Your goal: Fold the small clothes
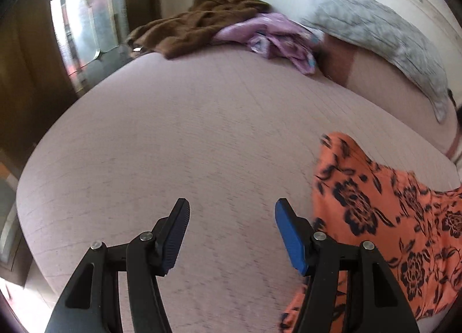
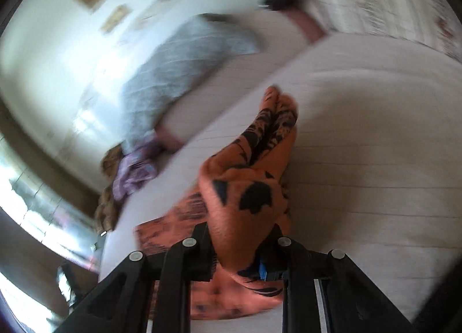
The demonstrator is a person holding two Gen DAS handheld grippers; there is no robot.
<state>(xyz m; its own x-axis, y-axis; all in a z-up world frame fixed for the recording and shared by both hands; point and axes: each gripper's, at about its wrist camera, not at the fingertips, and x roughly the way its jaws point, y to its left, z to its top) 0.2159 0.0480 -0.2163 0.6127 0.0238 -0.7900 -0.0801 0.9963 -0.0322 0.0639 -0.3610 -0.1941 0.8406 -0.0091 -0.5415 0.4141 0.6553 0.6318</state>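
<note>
With the right gripper (image 2: 239,258) clamped on the bunched orange floral garment (image 2: 251,177) and the left gripper (image 1: 232,234) held apart over bare bedspread (image 1: 173,130) — the cloth at its three o'clock — a lopsided, dragging lift is risked.

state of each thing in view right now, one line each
left tool: open, nothing between its fingers, over the bare bedcover
right tool: shut on the orange floral garment
orange floral garment: bunched, pinched at one end, partly lifted
brown garment: crumpled, unfolded
purple garment: crumpled, unfolded, beside the brown one
grey pillow: lying along the headboard side
</note>
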